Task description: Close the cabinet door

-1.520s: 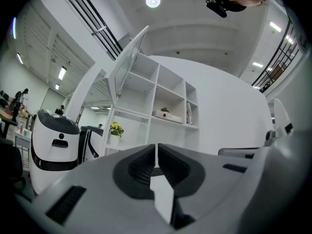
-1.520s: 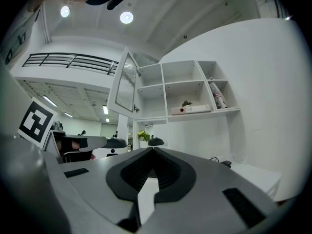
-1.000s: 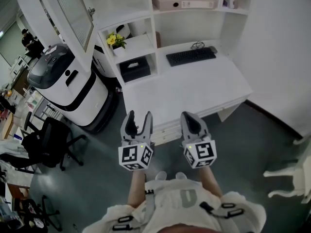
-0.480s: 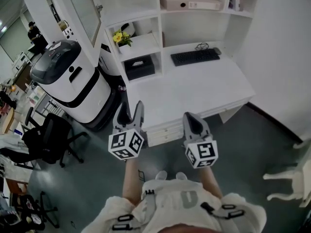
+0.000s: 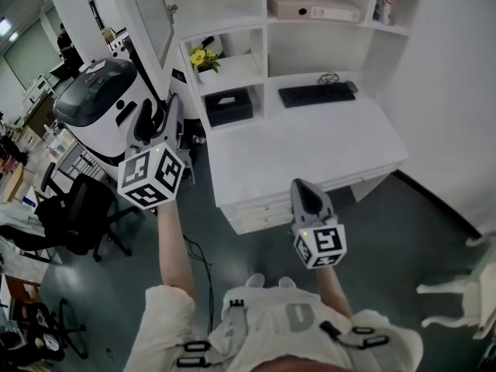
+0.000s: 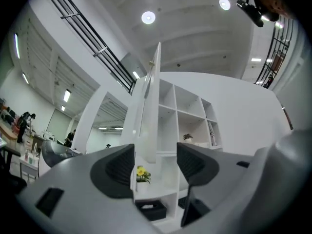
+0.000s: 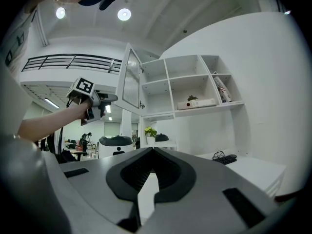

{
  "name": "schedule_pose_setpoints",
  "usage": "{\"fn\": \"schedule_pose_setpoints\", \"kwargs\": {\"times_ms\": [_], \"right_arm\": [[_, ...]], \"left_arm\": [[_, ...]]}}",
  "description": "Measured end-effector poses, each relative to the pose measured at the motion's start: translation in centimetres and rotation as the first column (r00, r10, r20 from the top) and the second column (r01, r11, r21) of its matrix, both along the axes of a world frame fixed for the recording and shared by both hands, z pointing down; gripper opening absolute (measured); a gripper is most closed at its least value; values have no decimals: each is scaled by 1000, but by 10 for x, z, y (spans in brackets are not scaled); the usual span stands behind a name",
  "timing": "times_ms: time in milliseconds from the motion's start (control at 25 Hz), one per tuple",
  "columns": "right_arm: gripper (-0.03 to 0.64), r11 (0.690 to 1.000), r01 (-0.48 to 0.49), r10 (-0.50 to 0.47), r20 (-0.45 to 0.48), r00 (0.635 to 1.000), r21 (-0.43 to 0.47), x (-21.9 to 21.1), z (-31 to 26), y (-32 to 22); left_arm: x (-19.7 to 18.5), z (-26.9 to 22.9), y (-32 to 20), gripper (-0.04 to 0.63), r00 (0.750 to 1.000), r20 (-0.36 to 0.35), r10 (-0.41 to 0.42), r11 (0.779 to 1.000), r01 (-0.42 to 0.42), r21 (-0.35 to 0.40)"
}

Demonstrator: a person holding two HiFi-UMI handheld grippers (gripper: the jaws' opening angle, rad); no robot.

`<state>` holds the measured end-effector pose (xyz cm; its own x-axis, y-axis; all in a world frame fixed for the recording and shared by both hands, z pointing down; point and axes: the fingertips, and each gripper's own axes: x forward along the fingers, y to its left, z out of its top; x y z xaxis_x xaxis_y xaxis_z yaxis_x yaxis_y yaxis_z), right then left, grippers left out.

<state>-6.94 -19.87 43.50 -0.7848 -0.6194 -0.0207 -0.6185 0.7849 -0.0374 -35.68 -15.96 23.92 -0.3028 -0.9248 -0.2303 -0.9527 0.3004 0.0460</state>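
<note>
As I look down on the white desk point(image 5: 310, 142), these lines run from its left to its right.
Rounded white machine point(image 5: 101, 103): on the floor, left of the desk.
My left gripper point(image 5: 159, 113): held up off the desk's left corner, jaws wide apart, nothing gripped.
Cabinet door point(image 5: 151, 10): swung open, above and left of the desk; its edge point(image 6: 148, 116) shows through my left jaws' gap, beyond them.
My right gripper point(image 5: 304, 186): low, just before the desk's front edge, jaws pressed together, empty.
Keyboard point(image 5: 316, 94): at the desk's back.
</note>
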Motion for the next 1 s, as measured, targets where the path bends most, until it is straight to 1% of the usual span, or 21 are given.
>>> {"fn": "schedule_pose_setpoints", "kwargs": {"times_ms": [200,400,640,880,1000], "right_arm": [[5,1000,18,-18,-2,1000,5,-5,-2,5],[5,999,39,-39,-3,999,11,-12,-1,8],[5,999,30,-30,-6,1000,10,-5,1,7],[5,1000,25,-25,-4,1000,5,-1,2,9],[5,999,34,-34,-13,999,6,-2,3,12]], "left_arm": [[-3,-53,-3,256,997,72,9,999,-12,38],[3,-80,-15,256,993,114,44,998,-49,40],[9,-86,-22,256,992,111,66,997,-71,38],[13,-87,-22,253,990,82,113,993,-116,29],[14,-87,-22,252,990,93,108,994,-110,21]]}}
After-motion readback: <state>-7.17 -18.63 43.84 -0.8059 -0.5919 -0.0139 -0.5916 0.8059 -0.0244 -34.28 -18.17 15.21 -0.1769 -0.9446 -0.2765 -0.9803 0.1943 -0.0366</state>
